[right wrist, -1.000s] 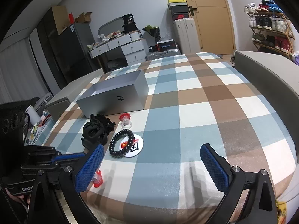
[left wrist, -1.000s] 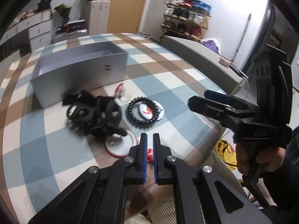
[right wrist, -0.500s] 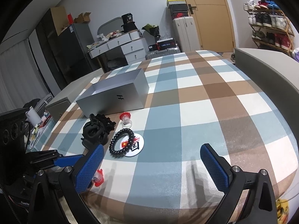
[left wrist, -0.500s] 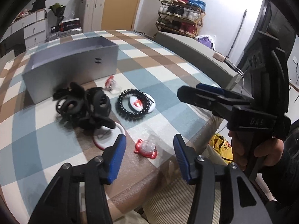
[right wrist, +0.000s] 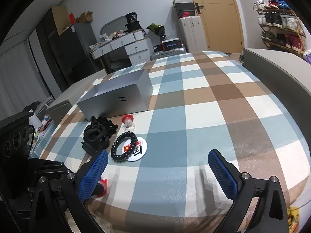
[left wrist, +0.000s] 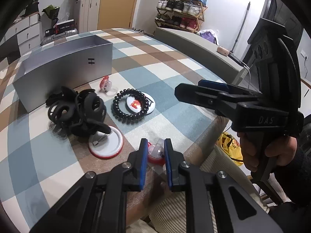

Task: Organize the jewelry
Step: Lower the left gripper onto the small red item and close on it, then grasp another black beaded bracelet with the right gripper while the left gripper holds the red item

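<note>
My left gripper is near the table's front edge, its jaws closing with both blue pads pressed on a small red and clear trinket. A twin trinket lies by the open grey box. Between them are a pile of black hair claws, a black bead bracelet resting over a white flag badge, and a red-rimmed white disc. My right gripper hovers open over the cloth, nothing between its fingers; it shows side-on at the right in the left wrist view.
The checked blue, brown and white tablecloth ends at a front edge just below both grippers. A grey padded bench runs along the right side. A yellow bag lies on the floor below. Drawers, suitcases and a shoe rack stand behind.
My left gripper opened from shut, straddled the red and clear trinket by the front edge, then closed on it. The right gripper stayed where it was, still open.
</note>
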Motion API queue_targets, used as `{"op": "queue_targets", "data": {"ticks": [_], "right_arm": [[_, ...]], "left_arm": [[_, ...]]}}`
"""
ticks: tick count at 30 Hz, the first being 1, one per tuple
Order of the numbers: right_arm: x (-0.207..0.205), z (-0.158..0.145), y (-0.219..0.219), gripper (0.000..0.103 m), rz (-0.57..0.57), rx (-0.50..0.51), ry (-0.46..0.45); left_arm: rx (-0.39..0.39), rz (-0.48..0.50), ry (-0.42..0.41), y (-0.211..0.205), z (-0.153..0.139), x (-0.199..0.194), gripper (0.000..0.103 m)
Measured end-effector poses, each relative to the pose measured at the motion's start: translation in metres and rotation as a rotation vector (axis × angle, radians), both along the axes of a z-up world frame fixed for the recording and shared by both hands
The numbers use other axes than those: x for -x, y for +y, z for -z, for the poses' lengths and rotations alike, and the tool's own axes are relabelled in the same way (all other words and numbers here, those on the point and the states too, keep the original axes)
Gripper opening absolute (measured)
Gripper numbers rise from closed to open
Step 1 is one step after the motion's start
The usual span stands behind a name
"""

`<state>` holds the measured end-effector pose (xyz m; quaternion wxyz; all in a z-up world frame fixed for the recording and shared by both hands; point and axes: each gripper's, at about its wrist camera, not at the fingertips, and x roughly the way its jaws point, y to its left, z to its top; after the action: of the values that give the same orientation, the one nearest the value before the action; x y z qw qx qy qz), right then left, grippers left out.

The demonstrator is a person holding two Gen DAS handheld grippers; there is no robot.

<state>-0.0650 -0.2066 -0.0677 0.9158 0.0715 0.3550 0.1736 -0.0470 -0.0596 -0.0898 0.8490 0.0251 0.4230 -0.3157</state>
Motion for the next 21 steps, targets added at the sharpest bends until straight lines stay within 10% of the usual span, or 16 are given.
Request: {"op": "queue_targets", "data": {"ticks": [21], "right_arm": [[-0.024,0.022,0.097,0.075,-0.159,0.408,0.018]], "left_arm": [[0.15,-0.222,-0.167,0.083,-0.056,0.007,0.012]]}}
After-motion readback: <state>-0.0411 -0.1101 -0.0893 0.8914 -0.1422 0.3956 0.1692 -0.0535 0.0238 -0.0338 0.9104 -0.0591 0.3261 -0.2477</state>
